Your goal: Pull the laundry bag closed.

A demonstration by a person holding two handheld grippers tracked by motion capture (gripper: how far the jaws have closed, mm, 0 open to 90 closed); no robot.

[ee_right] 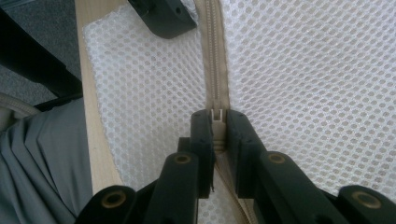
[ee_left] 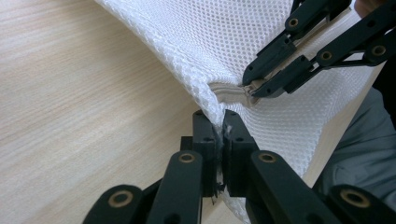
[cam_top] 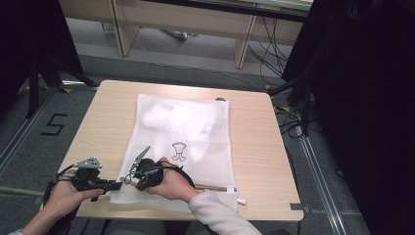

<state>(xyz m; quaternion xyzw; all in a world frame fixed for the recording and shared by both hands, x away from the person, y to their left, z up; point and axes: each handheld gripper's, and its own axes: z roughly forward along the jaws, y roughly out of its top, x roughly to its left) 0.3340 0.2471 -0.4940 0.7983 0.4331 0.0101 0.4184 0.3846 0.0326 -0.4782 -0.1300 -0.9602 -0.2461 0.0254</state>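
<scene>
Mesh laundry bag (cam_top: pixel 181 142) lies flat on the wooden table (cam_top: pixel 254 147), white and filled with something pale and bunched near its far end, a small dark outline printed near its middle. Both grippers are working its near edge, the one closest to the person. Left gripper (cam_top: pixel 117 184) sits just off the bag's near left corner, and in the left gripper view (ee_left: pixel 219 135) its jaws are clamped tight on a fold of the white mesh right at that corner, the fabric pulled up into a ridge between the pads. Right gripper (cam_top: pixel 131 179) is just beside it, tips close to the left one's; in the left gripper view it comes in from the upper right (ee_left: pixel 254 88), pinching at the end of the zip. In the right gripper view (ee_right: pixel 217 126), the jaws are closed on the small zipper pull (ee_right: pixel 215 116), with the beige zipper tape (ee_right: pixel 214 56) running straight away from it across the mesh. The zip looks shut along that stretch. A grey sleeve (cam_top: pixel 220 213) reaches over the bag's near edge, and both hands sit low at the table's front.
</scene>
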